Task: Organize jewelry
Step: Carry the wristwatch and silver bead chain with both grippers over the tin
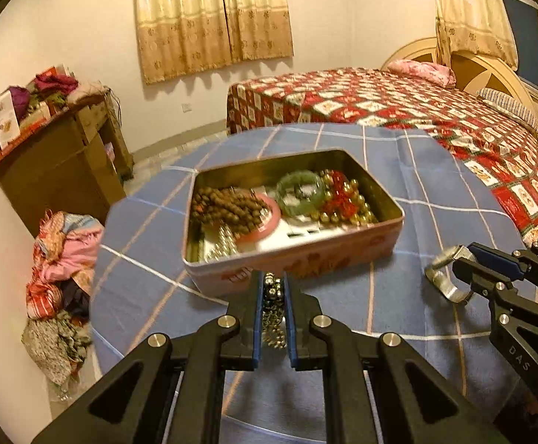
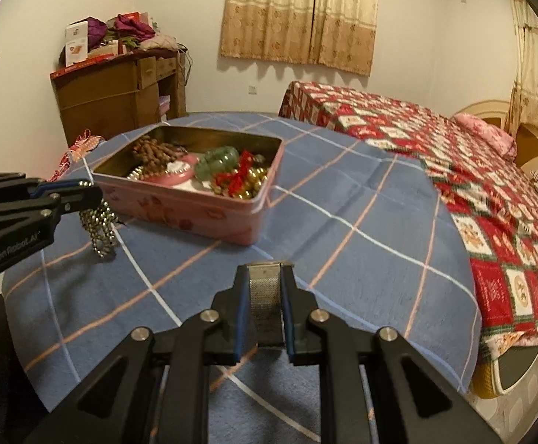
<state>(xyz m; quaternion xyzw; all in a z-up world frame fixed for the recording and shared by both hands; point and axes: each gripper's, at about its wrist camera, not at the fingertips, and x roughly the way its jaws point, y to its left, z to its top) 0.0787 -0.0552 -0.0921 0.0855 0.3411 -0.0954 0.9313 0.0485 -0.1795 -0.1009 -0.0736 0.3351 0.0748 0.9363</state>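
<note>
A pink tin box (image 1: pixel 298 266) (image 2: pixel 194 211) stands on the round table with the blue checked cloth (image 1: pixel 435 192) (image 2: pixel 361 229). Inside lie brown beads (image 1: pixel 224 205), a pink bangle (image 1: pixel 269 225), a green bangle (image 1: pixel 300 190) and red and gold beads (image 1: pixel 346 199). My left gripper (image 1: pixel 273 285) (image 2: pixel 83 192) is shut on a silver bead chain (image 1: pixel 273 310) (image 2: pixel 100 227) that hangs down, just in front of the tin. My right gripper (image 2: pixel 265 273) (image 1: pixel 461 259) is shut on a silver mesh cuff bracelet (image 2: pixel 265 296) (image 1: pixel 441 277), held above the cloth to the right of the tin.
A bed with a red patchwork cover (image 1: pixel 417 111) (image 2: pixel 472 185) stands behind and right of the table. A brown cabinet piled with clutter (image 1: pixel 54 155) (image 2: pixel 117 88) is at the back left. Crumpled clothes (image 1: pixel 61 259) lie on the floor beside the table.
</note>
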